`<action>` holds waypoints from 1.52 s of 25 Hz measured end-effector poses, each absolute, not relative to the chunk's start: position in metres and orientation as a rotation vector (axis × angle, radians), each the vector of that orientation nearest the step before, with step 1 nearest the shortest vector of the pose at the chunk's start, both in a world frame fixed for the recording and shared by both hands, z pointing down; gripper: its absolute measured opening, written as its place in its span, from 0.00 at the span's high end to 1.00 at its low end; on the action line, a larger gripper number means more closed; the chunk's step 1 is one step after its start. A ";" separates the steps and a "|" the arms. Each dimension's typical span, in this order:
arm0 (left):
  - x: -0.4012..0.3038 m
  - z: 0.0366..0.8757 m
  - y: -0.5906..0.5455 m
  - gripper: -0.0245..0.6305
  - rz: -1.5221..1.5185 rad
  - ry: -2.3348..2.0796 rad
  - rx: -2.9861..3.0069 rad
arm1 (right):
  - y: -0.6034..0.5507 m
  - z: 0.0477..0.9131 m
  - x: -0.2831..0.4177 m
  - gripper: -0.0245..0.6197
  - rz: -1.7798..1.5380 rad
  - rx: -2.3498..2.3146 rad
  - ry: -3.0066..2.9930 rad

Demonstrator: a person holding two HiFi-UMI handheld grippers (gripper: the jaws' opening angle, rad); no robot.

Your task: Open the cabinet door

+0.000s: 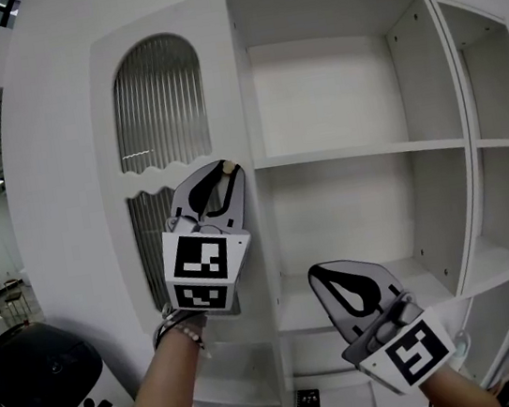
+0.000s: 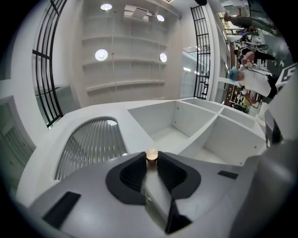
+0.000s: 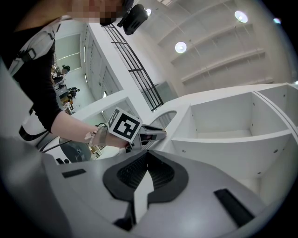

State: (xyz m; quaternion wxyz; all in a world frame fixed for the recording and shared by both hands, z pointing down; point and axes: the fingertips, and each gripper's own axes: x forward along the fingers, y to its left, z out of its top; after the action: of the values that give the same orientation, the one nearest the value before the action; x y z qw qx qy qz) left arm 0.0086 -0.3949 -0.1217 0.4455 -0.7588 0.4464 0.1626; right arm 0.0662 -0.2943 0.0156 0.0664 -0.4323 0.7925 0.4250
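Observation:
The white cabinet door (image 1: 80,176) has an arched pane of ribbed glass (image 1: 159,103) and a small wooden knob (image 1: 226,166) near its right edge. My left gripper (image 1: 222,170) reaches up to that knob. In the left gripper view the knob (image 2: 152,156) sits between the two fingertips, and both pads press against it. My right gripper (image 1: 323,273) hangs lower and to the right, in front of the open shelves, shut with nothing in it. In the right gripper view its tips (image 3: 148,154) meet, and the left gripper (image 3: 142,132) shows beyond them at the door.
Open white shelves (image 1: 351,151) fill the cabinet to the right of the door, with a narrower column (image 1: 501,142) at the far right. A white and black appliance (image 1: 50,389) stands on the floor at lower left. A small black object (image 1: 307,398) lies on a low shelf.

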 end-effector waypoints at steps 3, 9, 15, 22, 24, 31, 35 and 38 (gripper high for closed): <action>0.008 -0.122 -0.394 0.85 0.397 1.121 -1.878 | -0.292 0.016 0.067 0.96 1.284 -1.304 2.389; 0.005 -0.122 -0.388 0.85 0.401 1.127 -1.882 | -0.287 0.018 0.067 0.96 1.265 -1.302 2.393; 0.003 -0.121 -0.380 0.85 0.389 1.114 -1.898 | -0.283 0.019 0.063 0.96 1.254 -1.290 2.398; -0.004 -0.120 -0.365 0.85 0.376 1.093 -1.896 | -0.275 0.021 0.052 0.96 1.249 -1.249 2.403; -0.005 -0.120 -0.361 0.85 0.375 1.088 -1.893 | -0.274 0.020 0.049 0.96 1.248 -1.237 2.404; -0.014 -0.121 -0.348 0.85 0.374 1.074 -1.894 | -0.269 0.018 0.038 0.96 1.244 -1.208 2.414; -0.020 -0.122 -0.338 0.85 0.379 1.066 -1.896 | -0.264 0.017 0.033 0.96 1.240 -1.194 2.412; -0.024 -0.121 -0.333 0.85 0.368 1.064 -1.900 | -0.259 0.016 0.031 0.96 1.250 -1.179 2.406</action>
State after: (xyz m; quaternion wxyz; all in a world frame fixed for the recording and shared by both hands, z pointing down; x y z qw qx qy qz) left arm -0.0241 -0.3333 -0.1206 0.4498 -0.7685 0.4302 0.1488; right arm 0.0309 -0.2593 0.0163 0.0924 -0.3969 0.8104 0.4209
